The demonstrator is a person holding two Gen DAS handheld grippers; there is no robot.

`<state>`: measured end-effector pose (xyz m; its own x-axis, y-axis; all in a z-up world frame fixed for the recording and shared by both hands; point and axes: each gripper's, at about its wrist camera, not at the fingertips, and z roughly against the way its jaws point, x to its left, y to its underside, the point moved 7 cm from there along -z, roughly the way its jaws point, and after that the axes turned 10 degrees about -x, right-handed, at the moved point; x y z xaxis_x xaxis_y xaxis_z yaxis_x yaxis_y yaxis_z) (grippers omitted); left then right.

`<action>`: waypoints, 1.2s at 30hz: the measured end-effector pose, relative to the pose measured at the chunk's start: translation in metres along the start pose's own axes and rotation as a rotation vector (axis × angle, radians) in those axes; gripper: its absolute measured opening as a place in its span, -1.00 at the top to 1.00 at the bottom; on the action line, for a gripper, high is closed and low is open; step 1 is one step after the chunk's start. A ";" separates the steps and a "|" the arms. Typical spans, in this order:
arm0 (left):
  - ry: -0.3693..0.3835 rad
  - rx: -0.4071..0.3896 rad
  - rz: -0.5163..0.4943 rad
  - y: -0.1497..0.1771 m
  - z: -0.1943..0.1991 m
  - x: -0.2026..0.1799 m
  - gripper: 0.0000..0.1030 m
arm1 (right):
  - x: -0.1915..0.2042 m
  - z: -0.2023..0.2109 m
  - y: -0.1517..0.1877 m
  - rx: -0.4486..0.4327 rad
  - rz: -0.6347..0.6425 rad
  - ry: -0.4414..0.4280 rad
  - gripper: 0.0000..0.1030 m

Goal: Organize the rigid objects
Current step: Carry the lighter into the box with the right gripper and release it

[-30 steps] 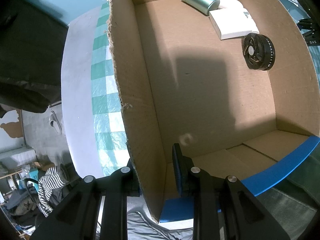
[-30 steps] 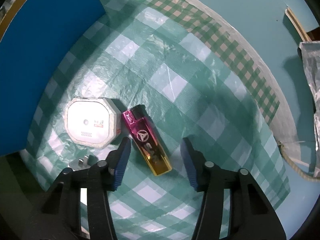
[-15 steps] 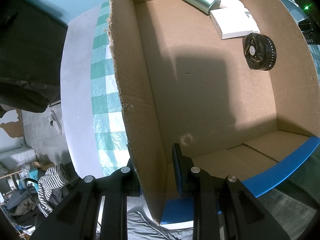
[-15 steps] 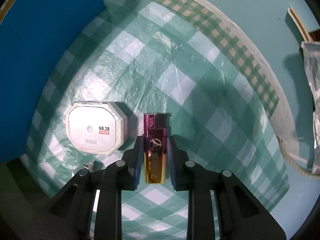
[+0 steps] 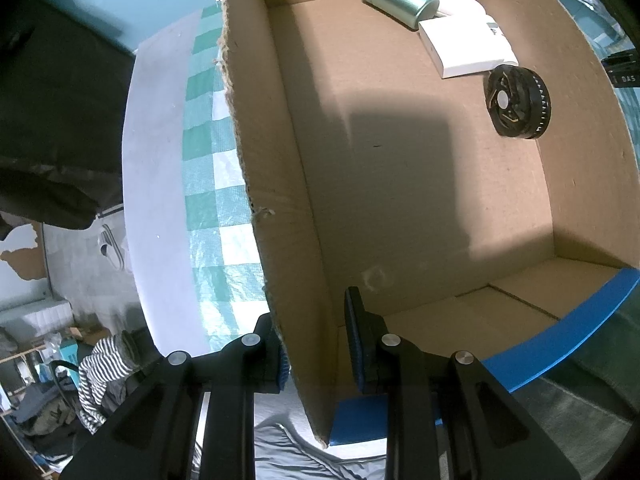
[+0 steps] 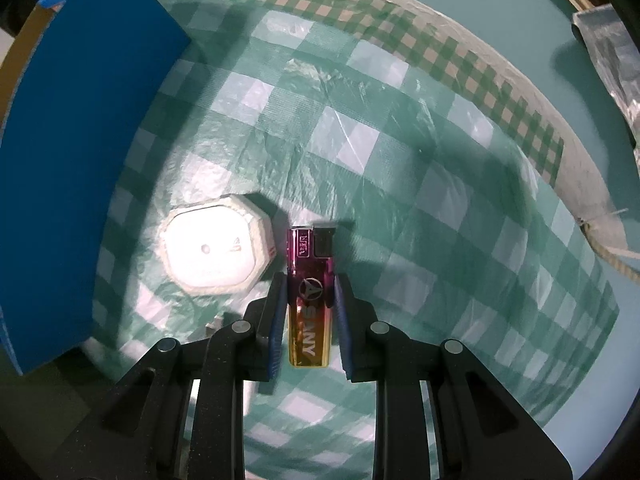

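My right gripper (image 6: 311, 296) is shut on a pink-to-gold lighter (image 6: 310, 300), its blue pads pressing both long sides, above the green checked tablecloth (image 6: 400, 200). Just left of the lighter sits a white octagonal box (image 6: 212, 250). In the left wrist view my left gripper (image 5: 314, 344) is shut on the side wall (image 5: 280, 200) of an open cardboard box, one finger outside and one inside. At the box's far end lie a teal metal cylinder (image 5: 396, 0), a white flat box (image 5: 468, 48) and a black toothed wheel (image 5: 518, 102).
The blue outer face (image 6: 80, 168) of the cardboard box rises at the left of the right wrist view. The table's edge and a teal floor (image 6: 500, 8) lie beyond the cloth. A rope end (image 6: 604, 256) lies at the right. Striped clothing (image 5: 104, 376) shows below the table.
My right gripper closed its jaws onto the lighter, which turned from slanted to straight between the pads and now appears lifted off the cloth. The left gripper and the cardboard box stayed put.
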<state>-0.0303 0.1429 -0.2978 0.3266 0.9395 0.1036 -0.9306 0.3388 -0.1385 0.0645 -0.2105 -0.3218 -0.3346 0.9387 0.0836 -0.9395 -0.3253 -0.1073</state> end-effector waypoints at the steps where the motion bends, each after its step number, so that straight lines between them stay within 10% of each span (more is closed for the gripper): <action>1: 0.000 0.000 -0.002 0.000 0.000 0.000 0.54 | 0.000 0.002 0.000 0.000 -0.003 -0.002 0.58; 36: 0.012 -0.022 -0.010 -0.002 0.003 0.003 0.54 | 0.141 0.106 -0.103 -0.173 0.212 -0.107 0.58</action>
<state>-0.0280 0.1453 -0.2942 0.3374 0.9367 0.0935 -0.9237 0.3486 -0.1591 0.1063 -0.0573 -0.1937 -0.5362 0.8316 0.1445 -0.8247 -0.4796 -0.2998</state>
